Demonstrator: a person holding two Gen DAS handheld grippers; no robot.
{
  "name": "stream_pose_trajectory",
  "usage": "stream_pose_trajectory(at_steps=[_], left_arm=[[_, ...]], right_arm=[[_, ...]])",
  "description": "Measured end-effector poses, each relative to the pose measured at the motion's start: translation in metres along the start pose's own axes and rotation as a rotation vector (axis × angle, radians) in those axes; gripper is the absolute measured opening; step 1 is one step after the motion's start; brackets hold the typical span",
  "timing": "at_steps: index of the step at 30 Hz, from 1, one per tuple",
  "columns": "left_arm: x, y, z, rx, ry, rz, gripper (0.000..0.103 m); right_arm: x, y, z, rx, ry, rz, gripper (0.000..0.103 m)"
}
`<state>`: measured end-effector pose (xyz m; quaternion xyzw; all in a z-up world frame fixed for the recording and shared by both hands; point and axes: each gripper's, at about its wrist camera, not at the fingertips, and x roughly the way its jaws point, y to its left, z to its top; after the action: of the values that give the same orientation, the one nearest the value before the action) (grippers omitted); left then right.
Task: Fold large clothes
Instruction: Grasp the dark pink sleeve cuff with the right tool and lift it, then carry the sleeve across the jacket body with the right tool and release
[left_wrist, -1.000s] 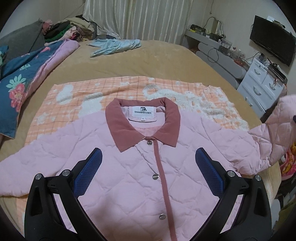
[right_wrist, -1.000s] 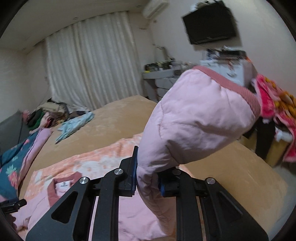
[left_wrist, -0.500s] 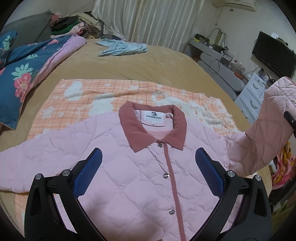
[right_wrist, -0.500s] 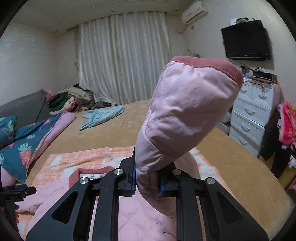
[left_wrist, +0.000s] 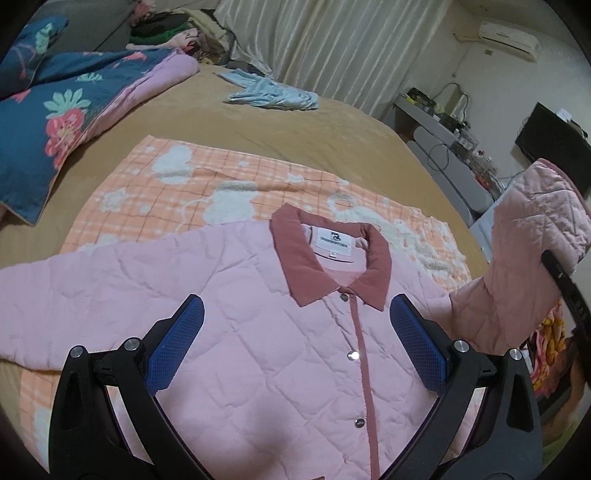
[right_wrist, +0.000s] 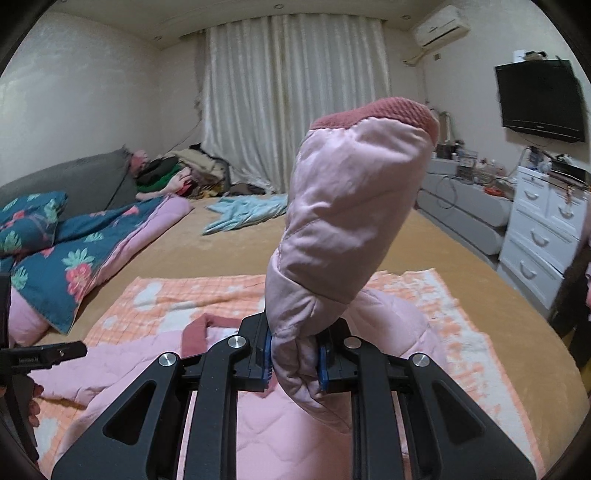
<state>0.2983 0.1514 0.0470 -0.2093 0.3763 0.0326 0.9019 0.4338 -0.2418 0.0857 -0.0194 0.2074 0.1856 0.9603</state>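
Note:
A pink quilted jacket (left_wrist: 258, 332) with a dusty-red collar (left_wrist: 295, 254) lies front up and buttoned on an orange checked blanket (left_wrist: 166, 177) on the bed. My left gripper (left_wrist: 295, 328) is open and hovers over the jacket's chest, empty. My right gripper (right_wrist: 295, 354) is shut on the jacket's right sleeve (right_wrist: 351, 206) and holds it up, cuff (right_wrist: 384, 110) topmost. The raised sleeve also shows in the left wrist view (left_wrist: 524, 258) at the right. The other sleeve (left_wrist: 55, 291) lies flat to the left.
A blue floral quilt (left_wrist: 55, 110) lies along the bed's left side. A light-blue garment (left_wrist: 273, 96) lies farther back. A pile of clothes (right_wrist: 177, 173) sits by the curtain. White drawers (right_wrist: 543, 229) and a low grey unit (right_wrist: 465, 210) stand right of the bed.
My right gripper has lifted the sleeve higher and carried it inward over the bed toward the jacket body. My left gripper has shifted right over the jacket and stays open.

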Motion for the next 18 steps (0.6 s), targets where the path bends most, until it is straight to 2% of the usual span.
stream_pose_trajectory(at_steps=[6,13,18], left_arm=[[-0.003,0.018,-0.001,-0.049,0.003,-0.038,0.095],[-0.002,0.038,-0.006,-0.132,0.026,-0.133,0.095],[0.003,0.051,-0.014,-0.196,0.048,-0.213,0.095]], right_arm=[[0.021,0.037,-0.019,-0.039,0.041,0.059,0.017],[0.049,0.096,-0.055,-0.109,0.106,0.140,0.017],[0.072,0.127,-0.091,-0.133,0.188,0.182,0.017]])
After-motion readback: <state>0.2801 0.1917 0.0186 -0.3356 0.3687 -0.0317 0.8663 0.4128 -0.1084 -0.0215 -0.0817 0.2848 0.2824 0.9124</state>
